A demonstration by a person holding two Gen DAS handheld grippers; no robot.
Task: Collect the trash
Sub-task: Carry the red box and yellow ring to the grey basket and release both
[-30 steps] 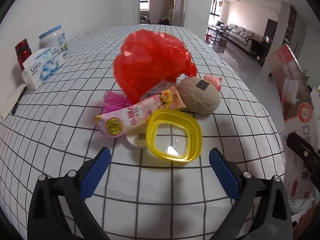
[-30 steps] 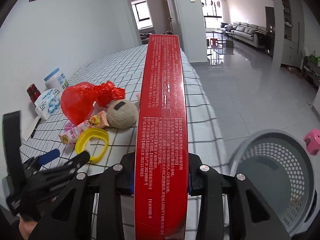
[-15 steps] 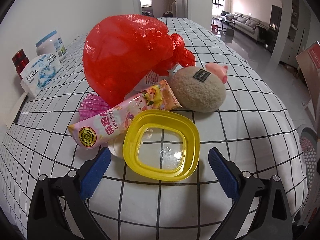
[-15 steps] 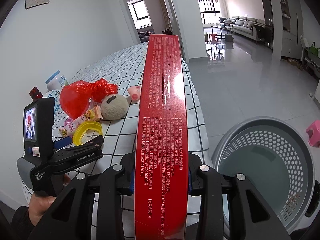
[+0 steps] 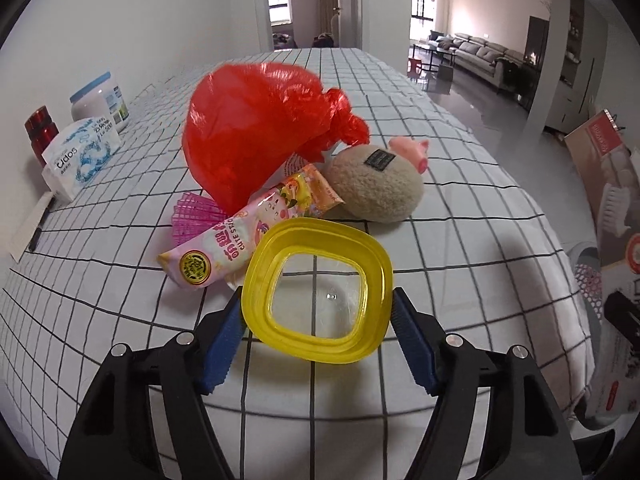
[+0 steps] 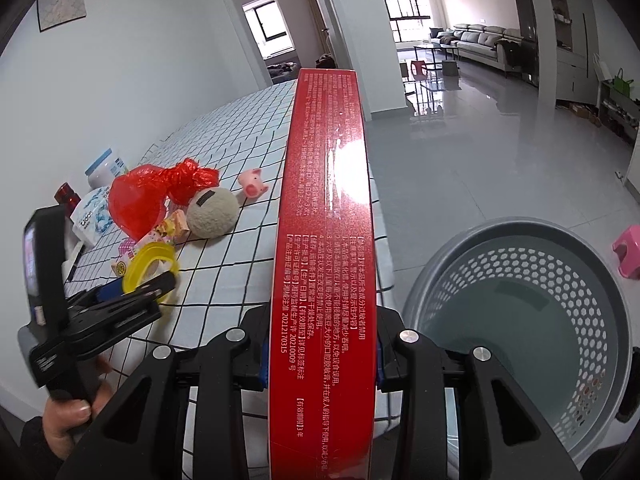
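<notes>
My left gripper (image 5: 318, 322) is shut on a yellow plastic lid (image 5: 318, 294), its blue pads pressed against both sides. Behind it on the checked table (image 5: 460, 240) lie a pink snack wrapper (image 5: 248, 232), a tied red plastic bag (image 5: 256, 132) and a pink mesh piece (image 5: 192, 216). My right gripper (image 6: 322, 354) is shut on a long red box (image 6: 326, 240), held upright beside the table's edge. A grey perforated bin (image 6: 532, 312) stands on the floor to its right. The left gripper with the lid (image 6: 150, 262) shows in the right wrist view.
A beige plush ball (image 5: 376, 190) and a pink toy pig (image 5: 410, 150) lie by the bag. A white jar (image 5: 100, 102), a tissue pack (image 5: 78, 158) and a red can (image 5: 38, 132) stand along the wall. A pink stool (image 6: 628, 250) is on the floor.
My left gripper moved forward to the yellow lid and closed on it. My right gripper, holding the red box, shifted slightly toward the bin.
</notes>
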